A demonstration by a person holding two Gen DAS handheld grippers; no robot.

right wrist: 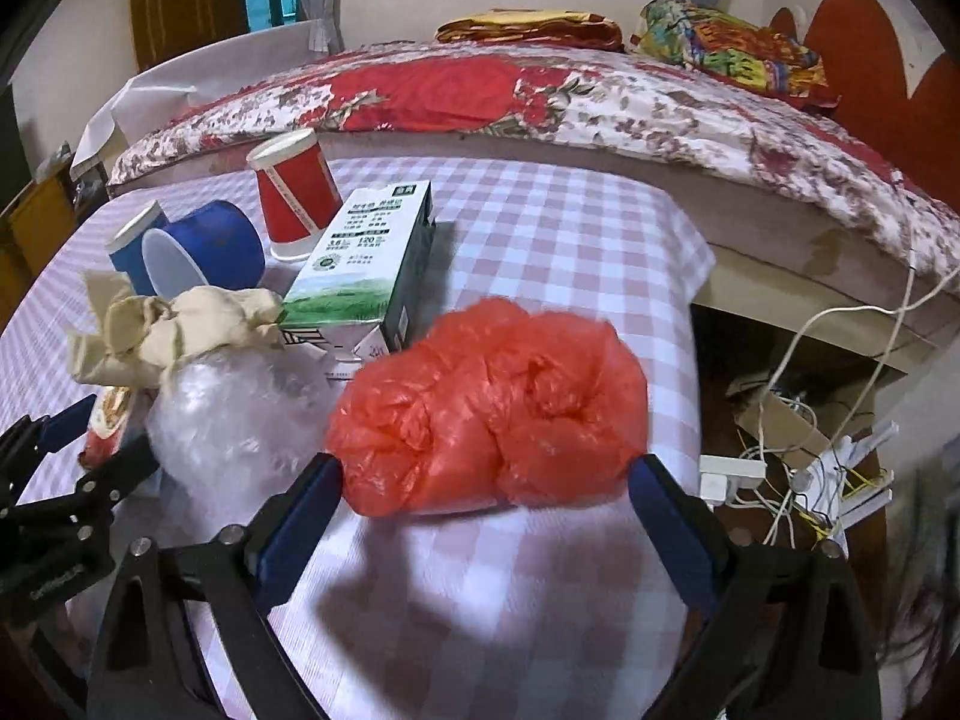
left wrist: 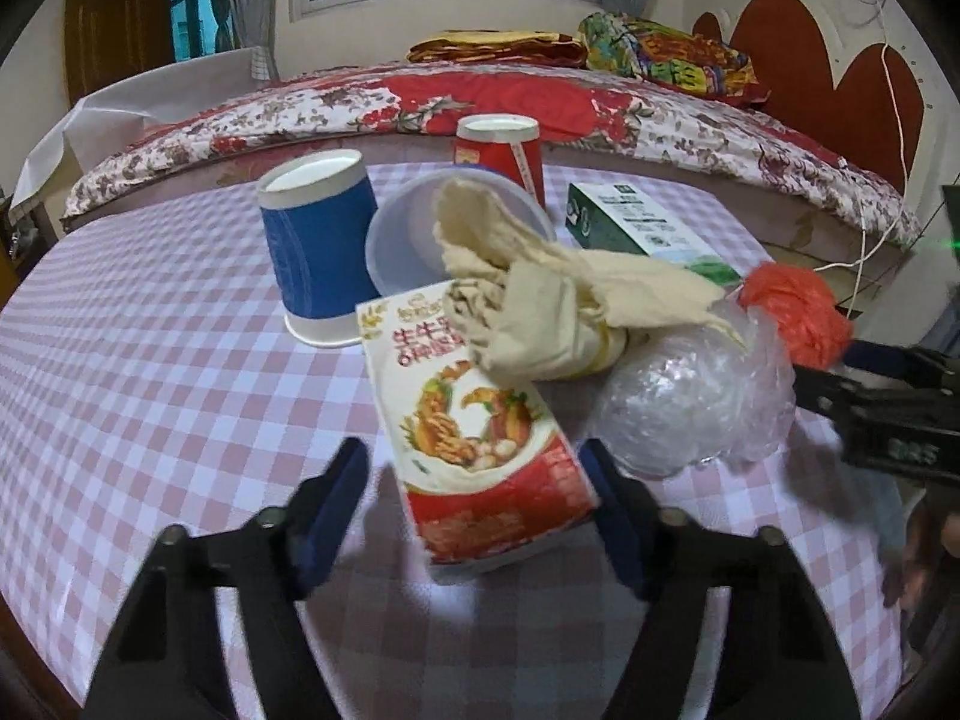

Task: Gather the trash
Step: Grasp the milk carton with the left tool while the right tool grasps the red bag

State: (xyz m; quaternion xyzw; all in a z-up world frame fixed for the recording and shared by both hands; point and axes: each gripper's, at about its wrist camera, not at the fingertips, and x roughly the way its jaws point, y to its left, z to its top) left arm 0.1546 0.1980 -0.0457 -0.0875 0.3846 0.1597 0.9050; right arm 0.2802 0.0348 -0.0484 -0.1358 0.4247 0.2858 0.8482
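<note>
Left wrist view: the near end of the red-and-white carton (left wrist: 480,438) is blurred; its far end lies under the cream cloth (left wrist: 540,312). The cloth also covers part of the clear plastic cup (left wrist: 402,240). The orange bag (left wrist: 798,312) is partly hidden behind the crumpled clear wrap (left wrist: 690,402). The right claw (left wrist: 828,378) is cut off by the right edge; its grip cannot be judged here. Right wrist view: the blue cup (right wrist: 129,249) is mostly hidden behind a blue roll (right wrist: 222,246). Whether the right claw's pads (right wrist: 300,516) touch the bag cannot be told
</note>
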